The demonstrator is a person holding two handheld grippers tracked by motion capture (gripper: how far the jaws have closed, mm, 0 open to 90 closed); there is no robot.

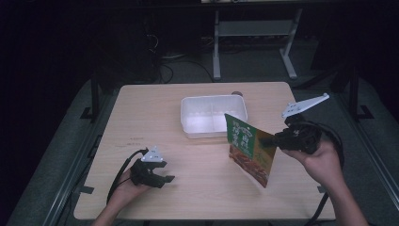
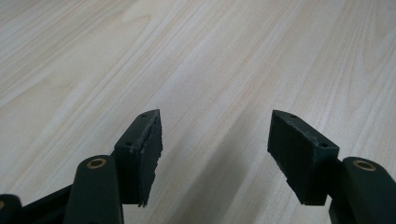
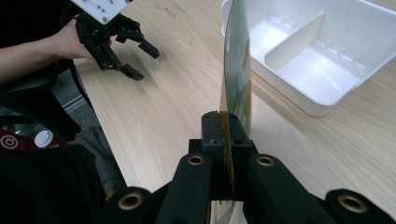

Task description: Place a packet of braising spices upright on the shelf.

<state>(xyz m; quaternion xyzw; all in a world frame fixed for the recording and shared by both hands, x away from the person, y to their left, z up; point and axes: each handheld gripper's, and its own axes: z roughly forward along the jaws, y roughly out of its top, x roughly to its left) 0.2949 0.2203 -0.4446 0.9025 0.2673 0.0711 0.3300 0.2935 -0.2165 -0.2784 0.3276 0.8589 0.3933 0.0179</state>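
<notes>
A green and orange food pouch (image 1: 248,147) hangs above the table, pinched at its right edge by my right gripper (image 1: 273,140), which is shut on it. In the right gripper view the pouch (image 3: 236,65) stands edge-on, rising from the closed jaws of the right gripper (image 3: 224,128). A white two-compartment tray (image 1: 188,123) sits just beyond it, seen empty in the right gripper view (image 3: 327,100). My left gripper (image 1: 167,180) rests low at the table's front left, open, nothing between its fingers (image 2: 144,144). The same left gripper (image 3: 140,60) appears far off in the right gripper view.
The light wooden table (image 1: 155,117) ends in dark floor on all sides. A small dark round object (image 1: 237,93) lies behind the tray at the far edge. A desk frame (image 1: 254,42) stands beyond the table.
</notes>
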